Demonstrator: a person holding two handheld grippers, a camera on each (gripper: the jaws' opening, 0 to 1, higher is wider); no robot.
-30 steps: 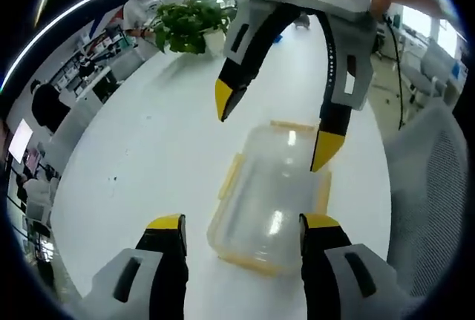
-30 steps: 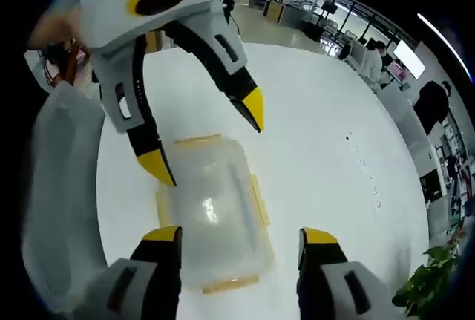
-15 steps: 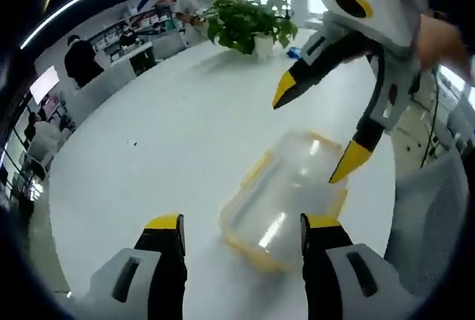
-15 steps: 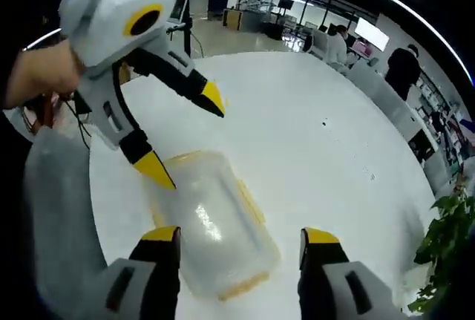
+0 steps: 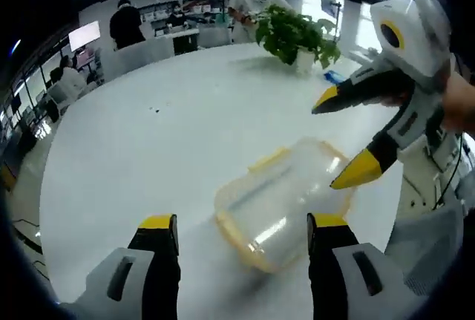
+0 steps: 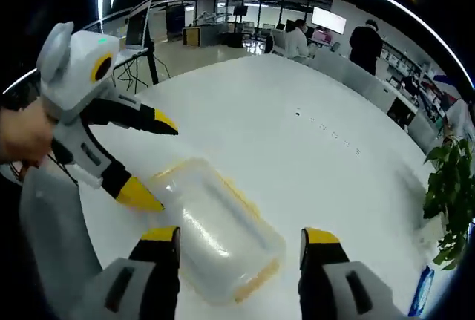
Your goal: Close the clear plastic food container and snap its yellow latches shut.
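Clear container [image 5: 286,197] with yellow latches [image 5: 267,159], lid on, on white worktop [image 5: 148,157]; left gripper [image 5: 241,231] and right gripper [image 6: 239,238] jaws apart, empty

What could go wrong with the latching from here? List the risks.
1. The container lies free on the smooth white table, so a sideways push on a yellow latch may slide it instead of snapping.
2. Both the left gripper and the right gripper are open and close together, so they may collide.
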